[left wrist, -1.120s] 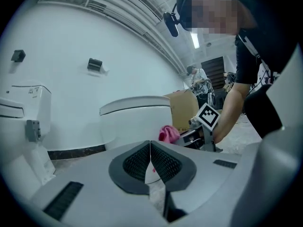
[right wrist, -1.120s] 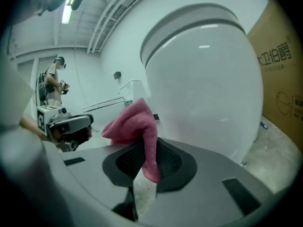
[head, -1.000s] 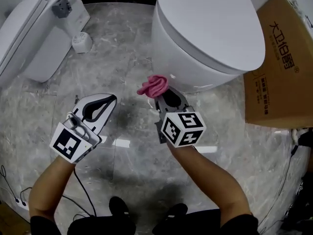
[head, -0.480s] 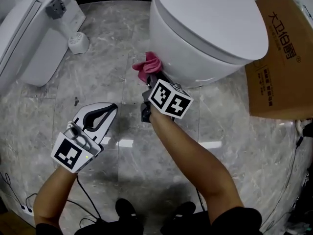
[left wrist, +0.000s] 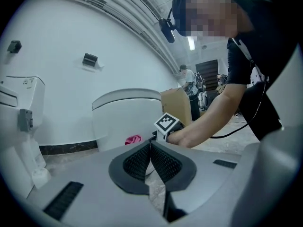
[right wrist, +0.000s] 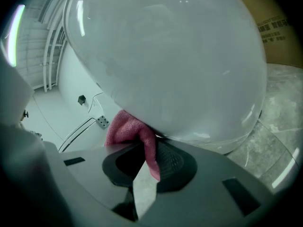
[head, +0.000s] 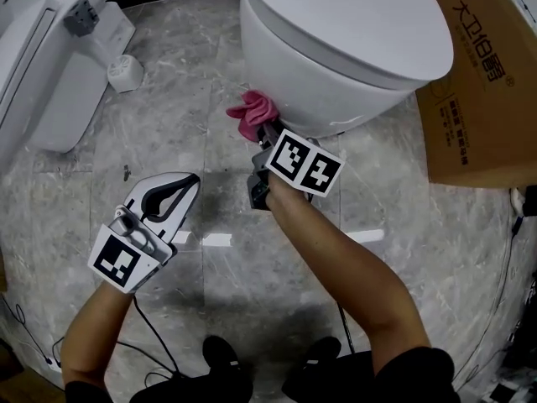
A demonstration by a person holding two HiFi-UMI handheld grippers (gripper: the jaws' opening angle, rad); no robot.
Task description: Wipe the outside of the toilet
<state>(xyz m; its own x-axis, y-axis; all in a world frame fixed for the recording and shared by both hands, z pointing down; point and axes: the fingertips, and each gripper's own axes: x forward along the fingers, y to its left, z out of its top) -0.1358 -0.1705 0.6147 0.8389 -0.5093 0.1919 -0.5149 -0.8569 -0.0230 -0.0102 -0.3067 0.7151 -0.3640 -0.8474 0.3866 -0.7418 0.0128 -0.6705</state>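
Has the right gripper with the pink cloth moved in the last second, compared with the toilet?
Yes. The right gripper has moved toward the toilet: it was farther back over the floor, and now holds the pink cloth against its lower side.

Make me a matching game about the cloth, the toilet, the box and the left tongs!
1. cloth
2. toilet
3. cardboard box
4. left tongs

A. brown, beside the toilet
B. shut, holding nothing
C. pink, pinched in the right tongs
D. white, lid down

Pairs: 1-C, 2-D, 3-A, 4-B.
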